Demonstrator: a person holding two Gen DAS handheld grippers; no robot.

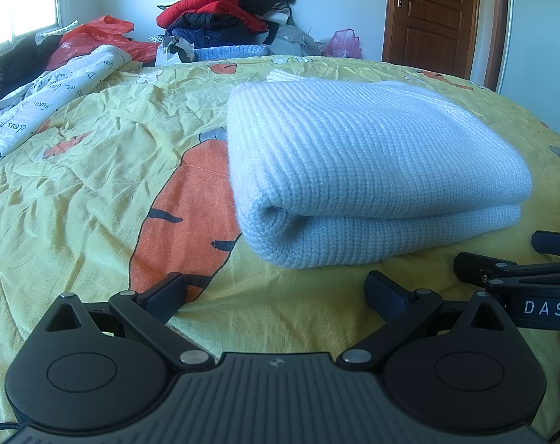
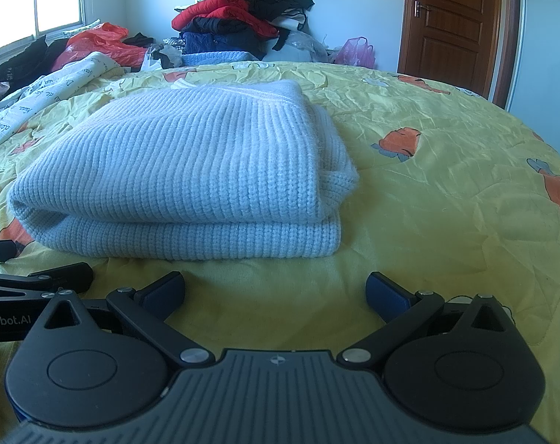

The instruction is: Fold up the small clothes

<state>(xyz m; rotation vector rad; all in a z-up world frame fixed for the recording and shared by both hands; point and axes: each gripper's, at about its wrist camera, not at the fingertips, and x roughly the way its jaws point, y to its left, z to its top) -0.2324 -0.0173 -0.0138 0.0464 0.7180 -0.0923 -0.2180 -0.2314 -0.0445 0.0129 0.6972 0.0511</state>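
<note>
A light blue knitted sweater (image 1: pixel 361 170) lies folded in a thick rectangle on the yellow bedspread (image 1: pixel 76 185); it also shows in the right wrist view (image 2: pixel 191 170). My left gripper (image 1: pixel 276 292) is open and empty, just short of the sweater's near left corner. My right gripper (image 2: pixel 276 290) is open and empty, just short of the sweater's near right edge. The right gripper's fingers (image 1: pixel 502 262) show at the right of the left wrist view. The left gripper's fingers (image 2: pixel 61 273) show at the left of the right wrist view.
A pile of red, black and navy clothes (image 1: pixel 224 11) stands at the far side of the bed, with orange (image 1: pixel 95 33) and pink (image 1: pixel 343 44) plastic bags. A white printed quilt (image 1: pixel 39 92) lies at the left. A brown door (image 1: pixel 431 14) is at the back right.
</note>
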